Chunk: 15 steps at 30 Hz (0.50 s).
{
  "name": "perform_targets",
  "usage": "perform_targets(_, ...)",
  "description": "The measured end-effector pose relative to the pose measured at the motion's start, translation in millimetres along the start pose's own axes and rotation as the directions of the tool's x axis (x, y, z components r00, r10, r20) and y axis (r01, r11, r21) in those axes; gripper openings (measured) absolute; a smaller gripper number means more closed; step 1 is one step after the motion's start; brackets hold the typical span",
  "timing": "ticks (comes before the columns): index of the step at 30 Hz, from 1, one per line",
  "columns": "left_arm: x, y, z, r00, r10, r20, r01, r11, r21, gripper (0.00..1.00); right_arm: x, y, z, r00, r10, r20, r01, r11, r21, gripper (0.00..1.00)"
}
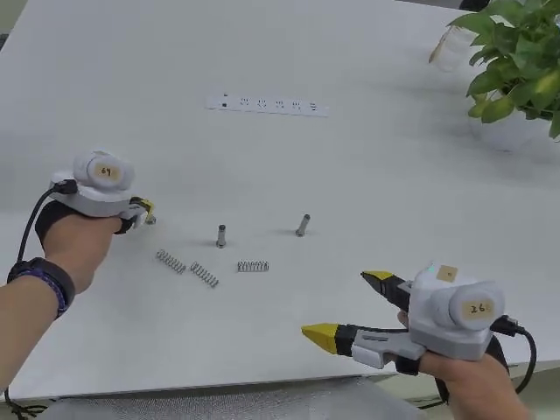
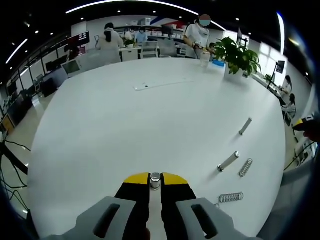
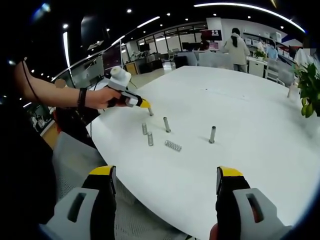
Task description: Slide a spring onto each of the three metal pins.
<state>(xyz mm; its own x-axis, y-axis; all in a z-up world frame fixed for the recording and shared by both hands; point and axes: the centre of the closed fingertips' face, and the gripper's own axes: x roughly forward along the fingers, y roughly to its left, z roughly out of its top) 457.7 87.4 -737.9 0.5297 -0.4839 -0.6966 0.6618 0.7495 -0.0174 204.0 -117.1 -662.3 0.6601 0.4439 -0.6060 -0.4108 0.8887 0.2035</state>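
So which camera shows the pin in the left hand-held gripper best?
The left gripper view: the pin sits close up between the yellow tips of the left hand-held gripper. The head view shows it small at that gripper's tip; the right gripper view shows it tiny and distant.

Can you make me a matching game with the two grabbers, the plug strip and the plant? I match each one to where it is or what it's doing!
Things:
1. left gripper
2. right gripper
3. long white power strip
4. green leafy plant

Places or states:
A. far right corner of the white table
B. jaws wide open, holding nothing
C. jaws shut on a small metal pin
D. lying flat at the table's far middle

Pairs: 1-C, 2-B, 3-D, 4-A.
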Motion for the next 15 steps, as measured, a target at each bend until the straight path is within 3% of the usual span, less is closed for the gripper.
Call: perform_targets(15,-15.2,-2.4,-10.8,1.0,0.005,-0.001,-0.005,1.0,-0.006,0.0,0.0,3.0,-1.0,0.9999,0.009,0.008,-0.009,1.0,-0.004,0.81)
